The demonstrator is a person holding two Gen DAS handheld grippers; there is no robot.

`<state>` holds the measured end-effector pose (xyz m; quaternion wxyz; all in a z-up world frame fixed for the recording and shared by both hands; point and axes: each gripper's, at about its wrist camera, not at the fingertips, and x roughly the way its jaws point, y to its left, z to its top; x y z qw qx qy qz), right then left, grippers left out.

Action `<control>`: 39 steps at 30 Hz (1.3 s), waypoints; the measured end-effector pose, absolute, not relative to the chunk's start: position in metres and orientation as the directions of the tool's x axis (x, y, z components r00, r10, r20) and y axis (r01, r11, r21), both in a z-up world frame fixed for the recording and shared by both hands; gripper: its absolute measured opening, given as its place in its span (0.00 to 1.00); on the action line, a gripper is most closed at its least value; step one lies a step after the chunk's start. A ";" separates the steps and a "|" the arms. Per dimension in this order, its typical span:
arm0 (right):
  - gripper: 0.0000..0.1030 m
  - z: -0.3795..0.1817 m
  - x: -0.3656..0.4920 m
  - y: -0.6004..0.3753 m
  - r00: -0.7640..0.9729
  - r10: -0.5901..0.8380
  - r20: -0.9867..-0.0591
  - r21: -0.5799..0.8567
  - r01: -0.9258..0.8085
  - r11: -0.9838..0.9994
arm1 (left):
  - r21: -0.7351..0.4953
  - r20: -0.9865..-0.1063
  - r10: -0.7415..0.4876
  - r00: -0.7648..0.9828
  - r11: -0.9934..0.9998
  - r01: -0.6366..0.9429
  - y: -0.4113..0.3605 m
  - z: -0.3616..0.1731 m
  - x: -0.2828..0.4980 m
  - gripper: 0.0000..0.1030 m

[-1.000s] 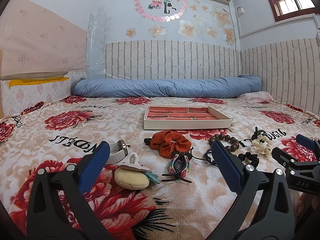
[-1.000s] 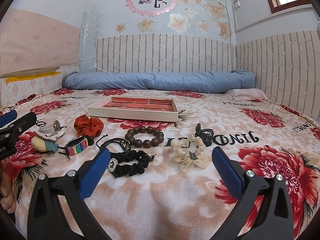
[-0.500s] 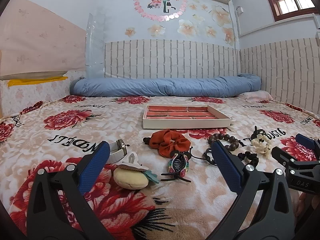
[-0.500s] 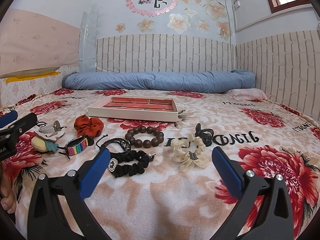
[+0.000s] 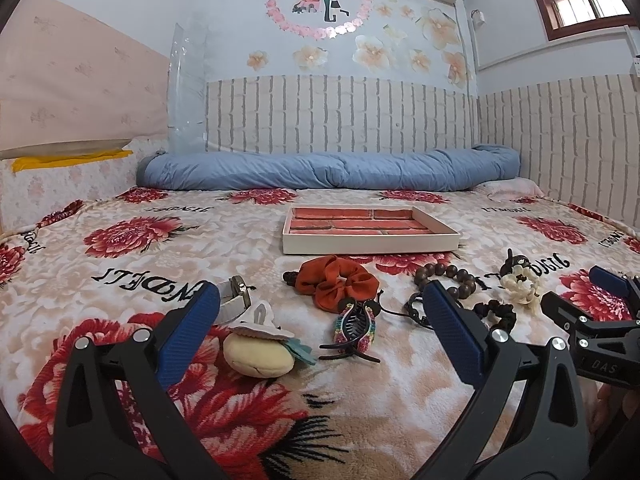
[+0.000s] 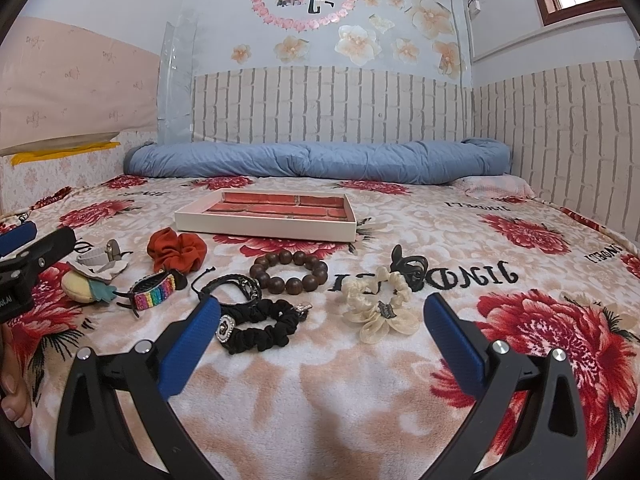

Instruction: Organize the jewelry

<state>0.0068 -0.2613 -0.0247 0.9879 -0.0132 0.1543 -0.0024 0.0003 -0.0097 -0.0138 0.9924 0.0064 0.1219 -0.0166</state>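
bed (image 6: 460,216) under a floral blanket, spread across the whole lower view. rolled blue duvet (image 6: 320,160) along the far wall at 12 o'clock. white tray (image 6: 266,222) with red-lined compartments lying flat past the jewelry, toward 12 o'clock, holding nothing visible. left tool (image 5: 316,312) low over the blanket, blue pads spread wide, gripping nothing. right tool (image 6: 318,318) likewise low and spread wide, gripping nothing; seen from the left wrist at 3 o'clock. loose on the blanket, all outside the tray: rust-red scrunchie (image 6: 177,249) just short of the tray's near left corner; cream scrunchie (image 6: 380,304) at the right end of the scatter, touching a small black clip (image 6: 408,266) behind it; black scrunchie (image 6: 260,330) with a round charm, just beside the right tool's left finger; wooden bead bracelet (image 6: 289,272) in the middle; black braided bracelet (image 6: 232,285) just left of the beads; rainbow claw clip (image 5: 354,330) between the left tool's fingers; plush yellow hair clip (image 5: 258,354) at 9 o'clock of that; white watch (image 5: 234,300) behind the left finger.
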 end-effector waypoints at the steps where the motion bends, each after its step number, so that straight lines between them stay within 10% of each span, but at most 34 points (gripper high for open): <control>1: 0.96 -0.025 0.007 -0.261 0.952 -0.009 -0.305 -0.027 0.001 1.000 | 0.008 -0.243 -0.034 0.969 0.999 0.037 -0.010 -0.014 0.000 0.95; 39: 0.96 -0.028 0.014 -0.271 0.927 -0.047 -0.371 -0.011 0.046 0.999 | 0.000 -0.284 -0.042 0.958 0.999 0.044 -0.007 -0.010 0.002 0.95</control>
